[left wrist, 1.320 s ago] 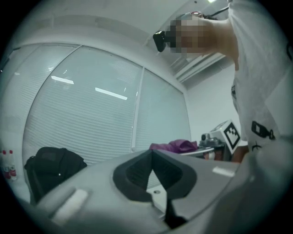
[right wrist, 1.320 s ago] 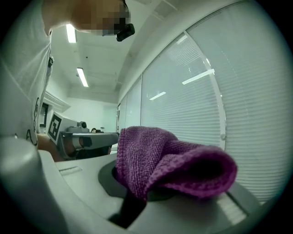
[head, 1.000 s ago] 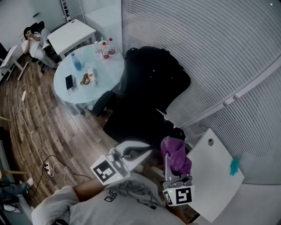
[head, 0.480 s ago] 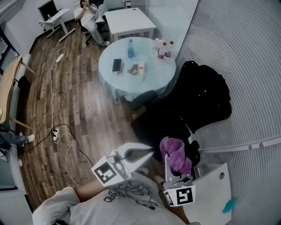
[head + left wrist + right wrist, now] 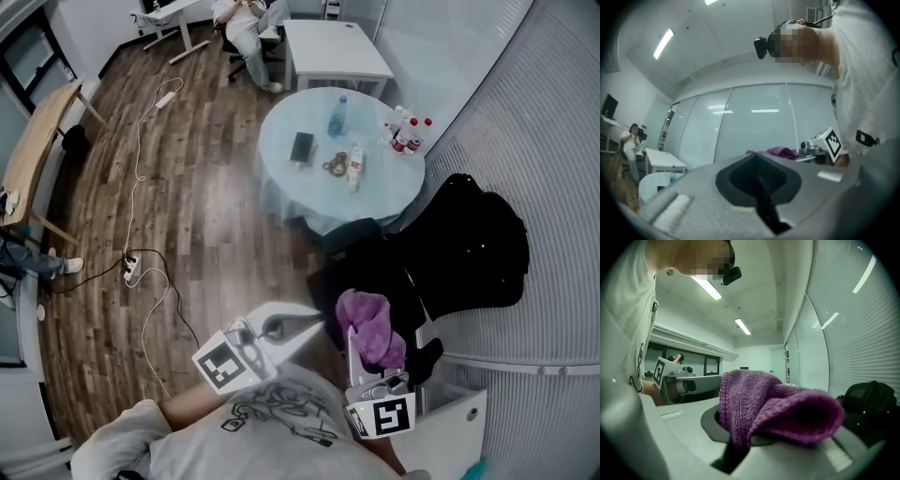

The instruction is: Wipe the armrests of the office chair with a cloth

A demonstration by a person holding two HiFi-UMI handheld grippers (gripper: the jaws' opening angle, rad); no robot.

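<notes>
The black office chair (image 5: 370, 272) stands by the round table, a black jacket (image 5: 478, 248) draped over its backrest. One armrest (image 5: 349, 232) shows on the table side, the other (image 5: 429, 353) near the white unit. My right gripper (image 5: 354, 339) is shut on a purple cloth (image 5: 367, 321), held just above the chair's near edge. The cloth (image 5: 773, 408) bulges out of the jaws of that gripper (image 5: 740, 439) in the right gripper view. My left gripper (image 5: 315, 324) hovers left of the cloth, shut with nothing in it; its jaws (image 5: 761, 180) point up toward glass walls.
A round glass table (image 5: 281, 159) carries a phone (image 5: 302, 147) and bottles (image 5: 403, 131). Behind it stand a white desk (image 5: 337, 47) and a seated person (image 5: 246, 17). A power strip with cables (image 5: 131, 269) lies on the wood floor. A white unit (image 5: 457, 424) is at my right.
The head view has swung left: chair and table have shifted right in the picture and more floor shows. Both grippers keep their pose, cloth still held.
</notes>
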